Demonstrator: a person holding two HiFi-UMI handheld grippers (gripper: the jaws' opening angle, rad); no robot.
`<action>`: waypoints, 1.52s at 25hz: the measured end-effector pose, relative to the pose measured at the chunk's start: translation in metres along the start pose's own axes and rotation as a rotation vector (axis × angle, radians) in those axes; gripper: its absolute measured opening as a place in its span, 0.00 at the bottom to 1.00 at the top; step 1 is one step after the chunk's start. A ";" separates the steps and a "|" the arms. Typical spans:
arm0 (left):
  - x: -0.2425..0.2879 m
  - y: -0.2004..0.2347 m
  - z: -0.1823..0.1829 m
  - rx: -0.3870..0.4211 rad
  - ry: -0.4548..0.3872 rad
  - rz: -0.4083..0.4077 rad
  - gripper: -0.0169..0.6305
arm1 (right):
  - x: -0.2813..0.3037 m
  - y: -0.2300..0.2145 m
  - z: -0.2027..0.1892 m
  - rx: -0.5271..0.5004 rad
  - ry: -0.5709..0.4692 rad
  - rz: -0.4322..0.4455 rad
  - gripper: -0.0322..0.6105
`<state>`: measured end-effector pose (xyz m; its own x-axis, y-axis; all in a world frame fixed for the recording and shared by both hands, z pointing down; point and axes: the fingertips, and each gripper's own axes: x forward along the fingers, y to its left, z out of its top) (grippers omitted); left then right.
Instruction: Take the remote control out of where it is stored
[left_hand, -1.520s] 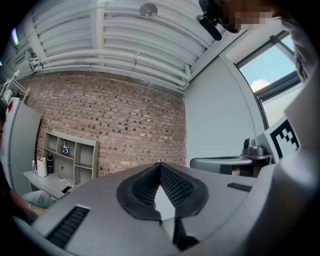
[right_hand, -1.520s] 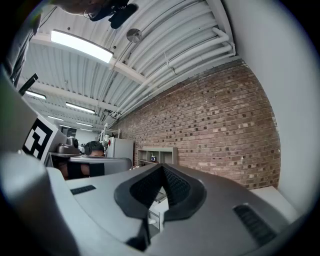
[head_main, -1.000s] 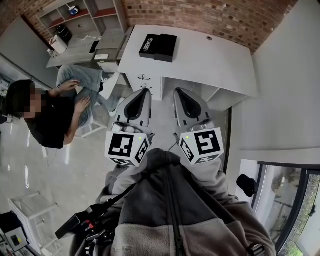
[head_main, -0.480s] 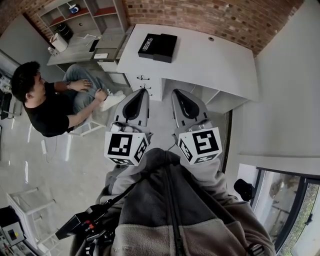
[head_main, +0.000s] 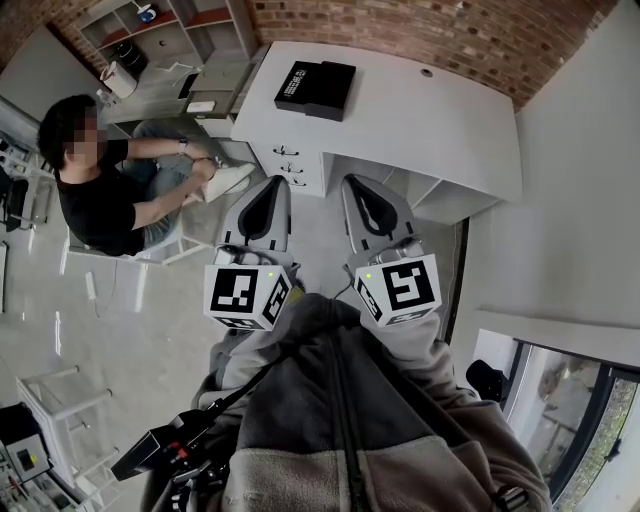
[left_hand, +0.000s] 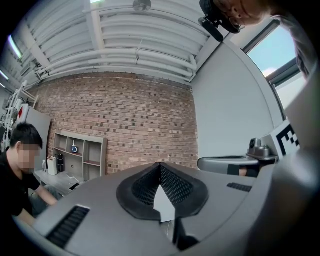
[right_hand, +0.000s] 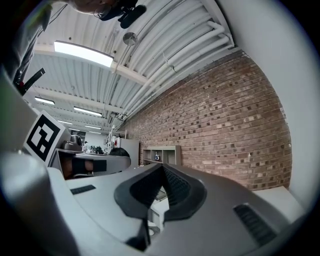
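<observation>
The fingers of the left gripper (head_main: 272, 185) and the right gripper (head_main: 352, 182) are seen clenched and empty in the head view. Both are held close to the body and aimed at the white counter (head_main: 420, 120) on the far side. The remote control is not shown. It is judged to be stored in the drawers (head_main: 290, 160) under the counter's left end, or possibly in the black box (head_main: 315, 88) on top. A seated person (head_main: 110, 195) is placed just left of the drawers, with one shoe raised near them.

In the left gripper view the fingers (left_hand: 145, 189) are pressed tip to tip with nothing between.

In the right gripper view the fingers (right_hand: 176, 189) are likewise shut on nothing.

If they are not parted before contact, the small drawer handles could be knocked rather than gripped. The wrong compartment could be opened, since the remote's place is hidden. The seated person's foot could be struck by a drawer or a gripper.
</observation>
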<state>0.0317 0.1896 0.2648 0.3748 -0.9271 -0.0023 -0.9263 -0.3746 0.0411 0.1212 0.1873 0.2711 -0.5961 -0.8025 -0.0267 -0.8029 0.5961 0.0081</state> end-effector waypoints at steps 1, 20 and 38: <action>0.001 0.002 0.000 0.001 -0.002 0.004 0.03 | 0.001 0.001 -0.001 -0.003 0.001 0.004 0.05; 0.102 0.083 -0.034 -0.049 0.068 -0.034 0.03 | 0.104 -0.040 -0.051 0.033 0.133 -0.014 0.05; 0.231 0.226 -0.075 -0.118 0.205 -0.055 0.03 | 0.298 -0.082 -0.108 0.130 0.280 -0.035 0.05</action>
<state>-0.0879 -0.1085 0.3485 0.4357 -0.8788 0.1948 -0.8978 -0.4089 0.1634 0.0087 -0.1035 0.3701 -0.5618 -0.7881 0.2516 -0.8259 0.5515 -0.1169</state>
